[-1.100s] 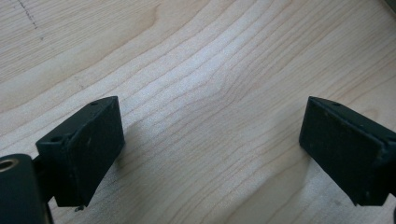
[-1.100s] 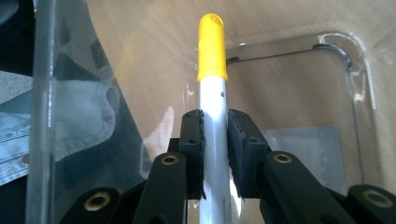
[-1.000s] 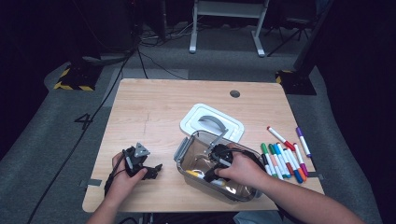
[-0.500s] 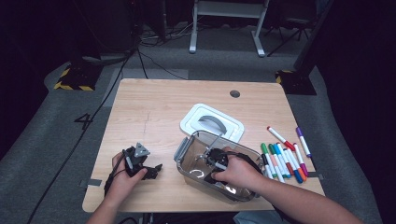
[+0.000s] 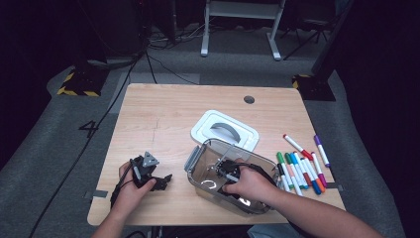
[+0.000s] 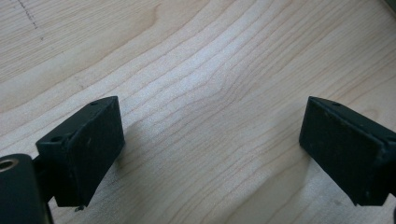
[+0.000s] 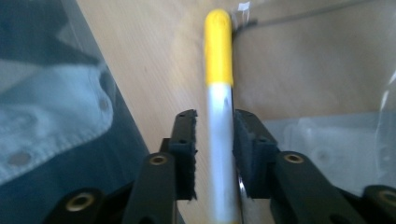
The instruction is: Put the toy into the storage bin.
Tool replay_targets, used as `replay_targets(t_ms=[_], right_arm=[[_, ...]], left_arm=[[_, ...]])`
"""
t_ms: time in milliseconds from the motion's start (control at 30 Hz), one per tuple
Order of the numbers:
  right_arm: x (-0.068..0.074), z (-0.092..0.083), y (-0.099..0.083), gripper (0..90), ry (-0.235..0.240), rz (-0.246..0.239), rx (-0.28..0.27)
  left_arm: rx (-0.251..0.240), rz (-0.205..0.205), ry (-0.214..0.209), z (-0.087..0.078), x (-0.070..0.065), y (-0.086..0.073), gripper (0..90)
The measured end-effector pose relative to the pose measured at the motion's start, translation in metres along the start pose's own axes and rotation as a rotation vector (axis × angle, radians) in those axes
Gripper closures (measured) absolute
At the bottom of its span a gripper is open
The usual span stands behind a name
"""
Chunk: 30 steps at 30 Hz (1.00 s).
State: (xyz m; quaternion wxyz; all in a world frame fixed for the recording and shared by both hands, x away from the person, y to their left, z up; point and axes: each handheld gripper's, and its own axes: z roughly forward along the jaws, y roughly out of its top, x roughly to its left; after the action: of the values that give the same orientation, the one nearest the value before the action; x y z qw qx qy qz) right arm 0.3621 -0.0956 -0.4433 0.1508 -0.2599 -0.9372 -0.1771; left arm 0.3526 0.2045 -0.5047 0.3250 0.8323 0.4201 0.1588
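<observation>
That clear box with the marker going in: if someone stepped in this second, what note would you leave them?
Right gripper: down inside the clear box, jaws just been opening, yellow marker between them with a gap on one side, so it looks released or nearly so.
Left gripper: open, holding nothing, resting over bare table left of the box.
White lid: off, lying just behind the box.
Other markers: a row on the table right of the box.
Done: yellow marker brought into the box.
Left, probably: lift the right gripper out, box the remaining markers, fit the lid.
</observation>
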Motion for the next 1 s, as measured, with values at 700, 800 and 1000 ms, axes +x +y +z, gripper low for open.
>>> replay_targets(t_ms=[700, 800, 1000], right_arm=[[0.004, -0.097, -0.016, 63.0, -0.135, -0.027, -0.384], [-0.001, -0.11, -0.024, 62.6, -0.161, -0.009, -0.415], [-0.012, -0.131, -0.044, 62.2, -0.21, 0.034, -0.474]], left_arm=[[-0.001, 0.001, -0.008, 0.0, 0.0, 0.0, 6.9], [0.001, 0.004, -0.008, 0.0, 0.001, 0.0, 6.6], [-0.002, 0.003, -0.005, 0.001, 0.001, 0.0, 6.6]])
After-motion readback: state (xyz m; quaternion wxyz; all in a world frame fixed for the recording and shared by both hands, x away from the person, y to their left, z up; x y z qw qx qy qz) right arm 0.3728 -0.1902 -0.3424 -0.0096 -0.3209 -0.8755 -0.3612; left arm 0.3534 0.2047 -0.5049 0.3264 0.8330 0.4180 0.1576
